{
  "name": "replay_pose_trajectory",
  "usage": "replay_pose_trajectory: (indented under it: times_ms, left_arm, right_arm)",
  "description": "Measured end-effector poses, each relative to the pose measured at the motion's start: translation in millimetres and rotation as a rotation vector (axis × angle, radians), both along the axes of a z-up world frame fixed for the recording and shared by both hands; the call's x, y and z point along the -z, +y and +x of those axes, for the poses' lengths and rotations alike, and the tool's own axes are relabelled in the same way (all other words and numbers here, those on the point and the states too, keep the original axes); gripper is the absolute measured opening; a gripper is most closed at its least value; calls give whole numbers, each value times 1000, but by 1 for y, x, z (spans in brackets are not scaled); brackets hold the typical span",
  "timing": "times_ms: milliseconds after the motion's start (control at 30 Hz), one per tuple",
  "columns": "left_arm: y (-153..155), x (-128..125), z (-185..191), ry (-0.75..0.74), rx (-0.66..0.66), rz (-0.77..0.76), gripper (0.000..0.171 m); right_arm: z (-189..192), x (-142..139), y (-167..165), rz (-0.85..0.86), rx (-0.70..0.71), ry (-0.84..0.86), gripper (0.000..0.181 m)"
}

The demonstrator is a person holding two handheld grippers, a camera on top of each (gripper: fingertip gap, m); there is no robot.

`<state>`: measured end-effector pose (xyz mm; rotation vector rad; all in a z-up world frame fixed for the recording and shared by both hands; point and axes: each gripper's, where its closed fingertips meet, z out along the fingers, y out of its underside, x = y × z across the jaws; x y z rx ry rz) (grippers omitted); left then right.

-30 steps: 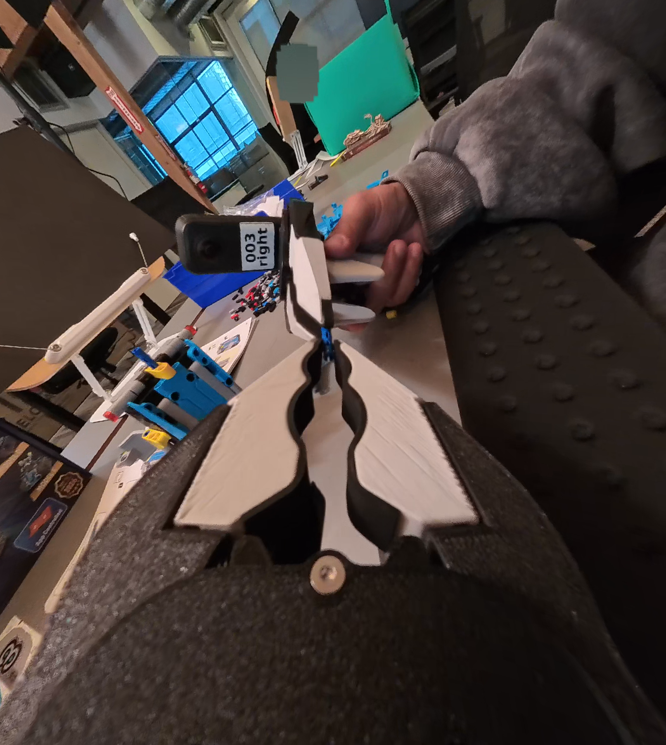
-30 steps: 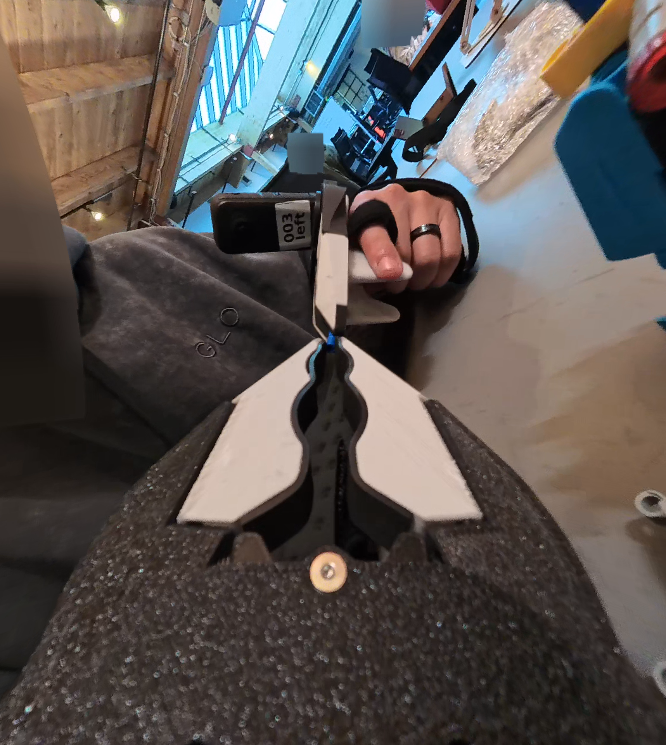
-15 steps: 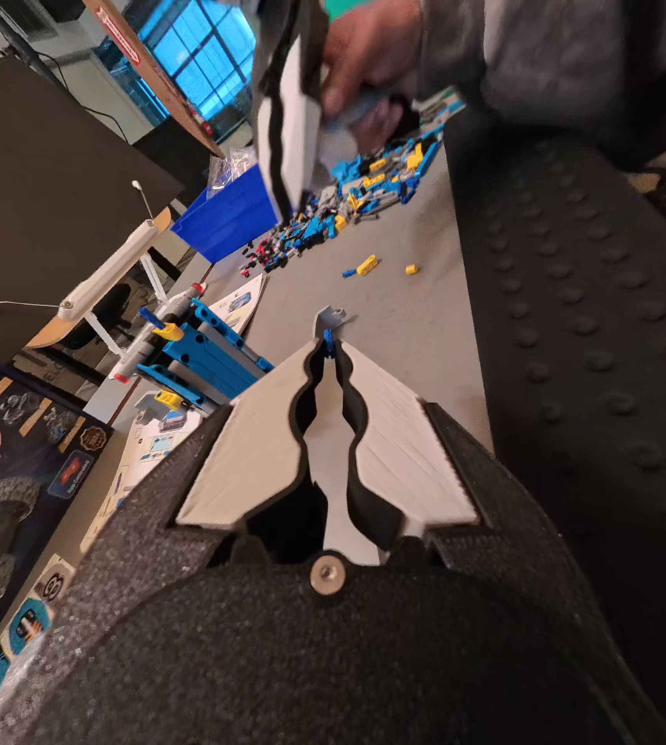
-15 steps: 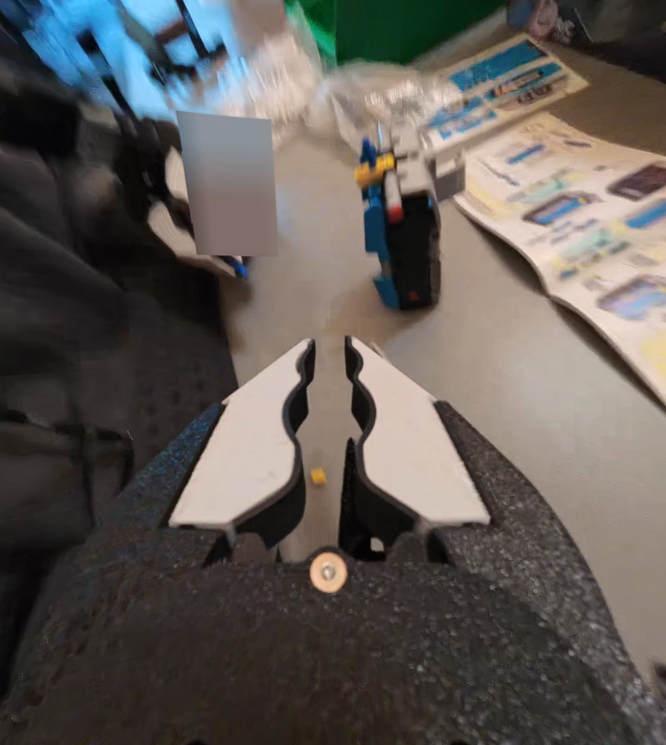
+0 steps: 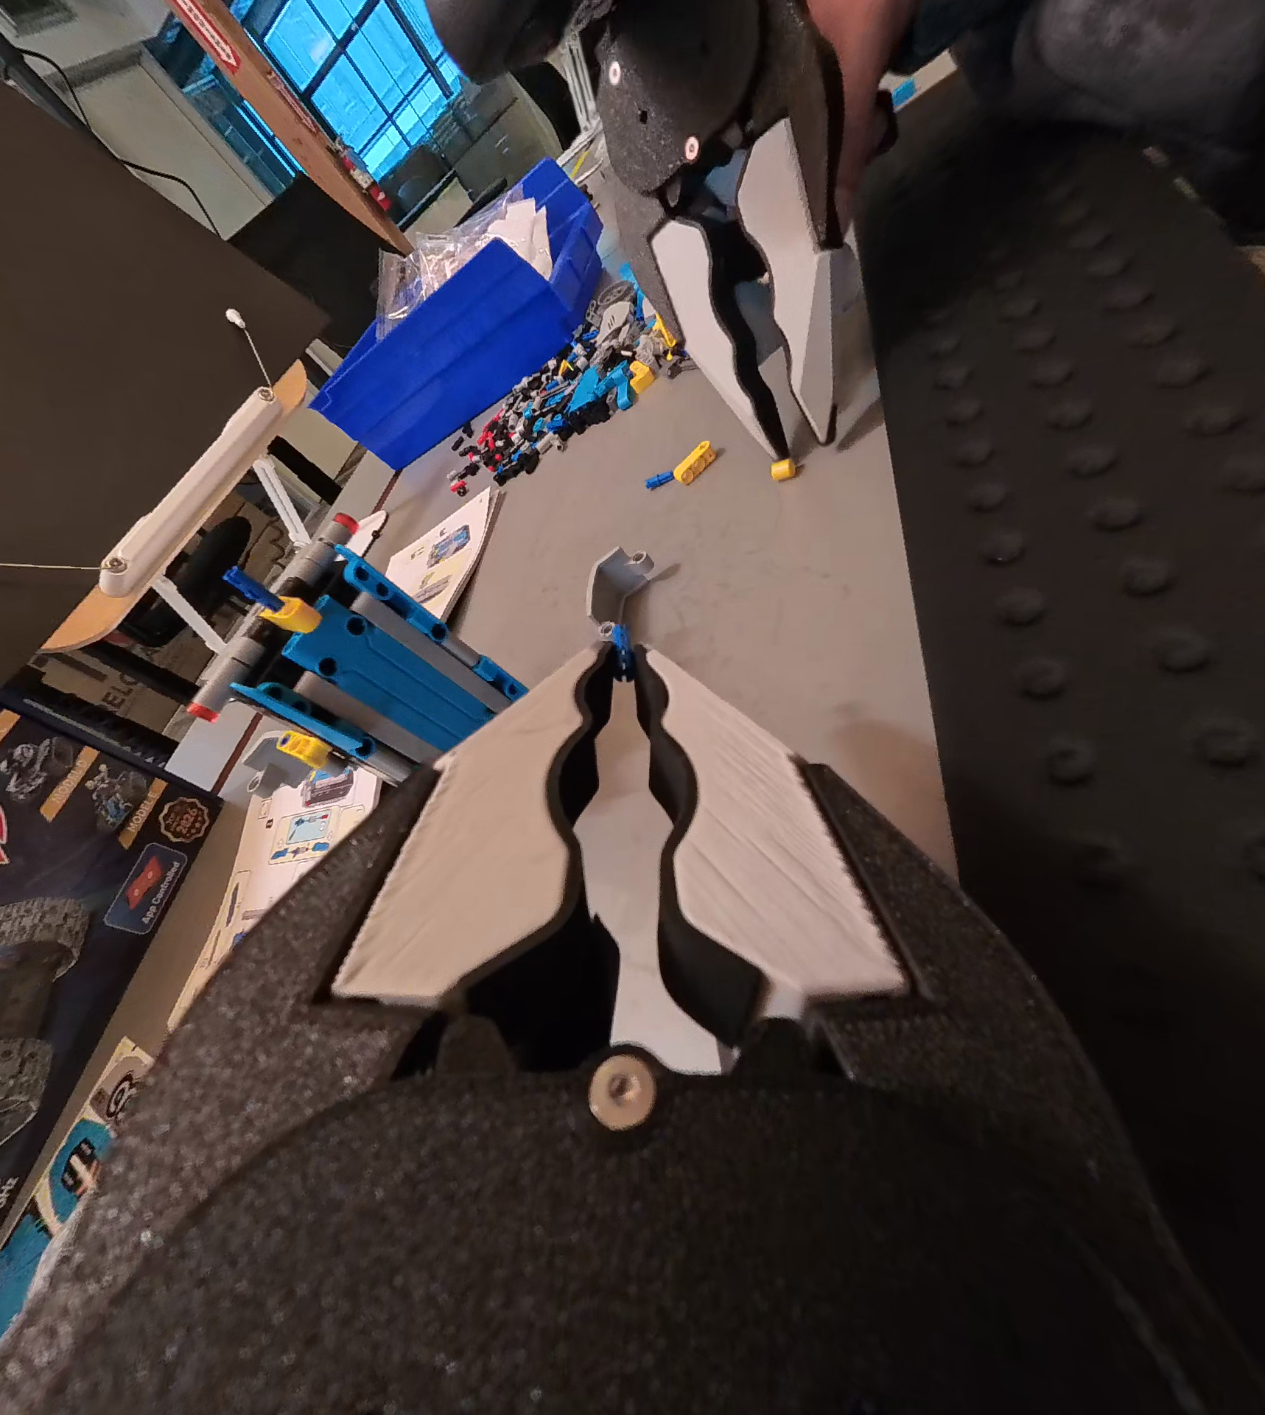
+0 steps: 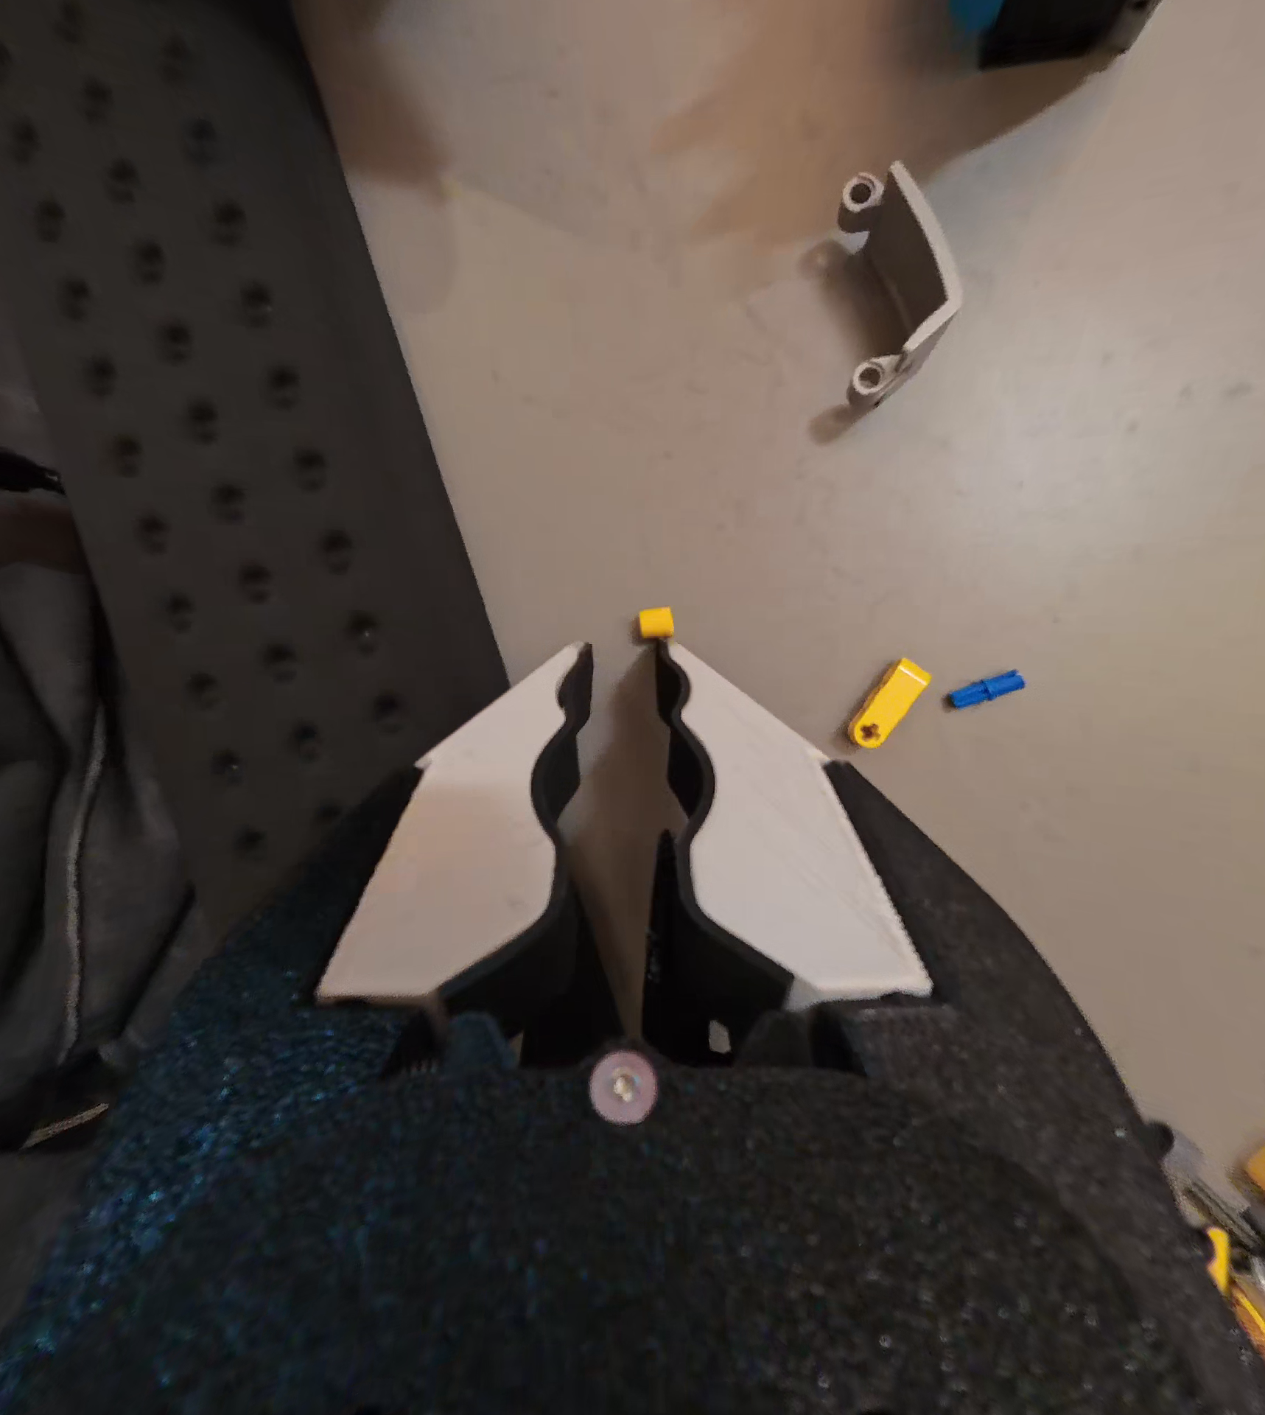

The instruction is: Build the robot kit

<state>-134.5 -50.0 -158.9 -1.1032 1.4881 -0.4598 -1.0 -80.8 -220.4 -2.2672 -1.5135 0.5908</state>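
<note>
Pinching a small blue pin (image 5: 621,660) at frame centre, the left gripper (image 5: 620,665) is clenched; the right gripper (image 6: 620,649), jaws released, hovers beside a yellow bush (image 6: 655,622).

Bin (image 5: 461,337) behind loose pieces (image 5: 568,398)

Dim, warm indoor light falls on the grey table (image 6: 1073,536); a blue-tinted window (image 5: 353,84) glows at eleven o'clock in the left wrist view. Soft shadows trail small parts. Wide-angle bending warps the edges, and the near foreground looks slightly blurred, perhaps from motion.
</note>
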Motion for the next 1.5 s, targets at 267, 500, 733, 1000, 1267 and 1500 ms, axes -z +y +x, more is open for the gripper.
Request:
replay_pose_trajectory:
  times_ms: [267, 500, 733, 1000, 1267, 1500]
  left_arm:
    - [-2, 3, 1, 18, 7, 11, 4]
    - [-3, 3, 1, 18, 8, 14, 4]
    - [-14, -23, 3, -134, 76, -159, 4]
    - [-21, -35, 9, -206, 149, -358, 4]
    - [-21, -33, 7, -195, 157, -406, 4]
    - [-22, -32, 7, -185, 158, -417, 4]
  right_arm:
    - [-10, 2, 5, 18, 10, 23, 16]
    - [-9, 3, 10, 77, 41, 35, 7]
    - [-36, -35, 16, 101, 83, 294, 7]
    - [-115, -79, 16, 437, -44, 431, 7]
    - [-127, -87, 15, 760, -131, 316, 7]
    - [-128, -91, 16, 808, -125, 308, 7]
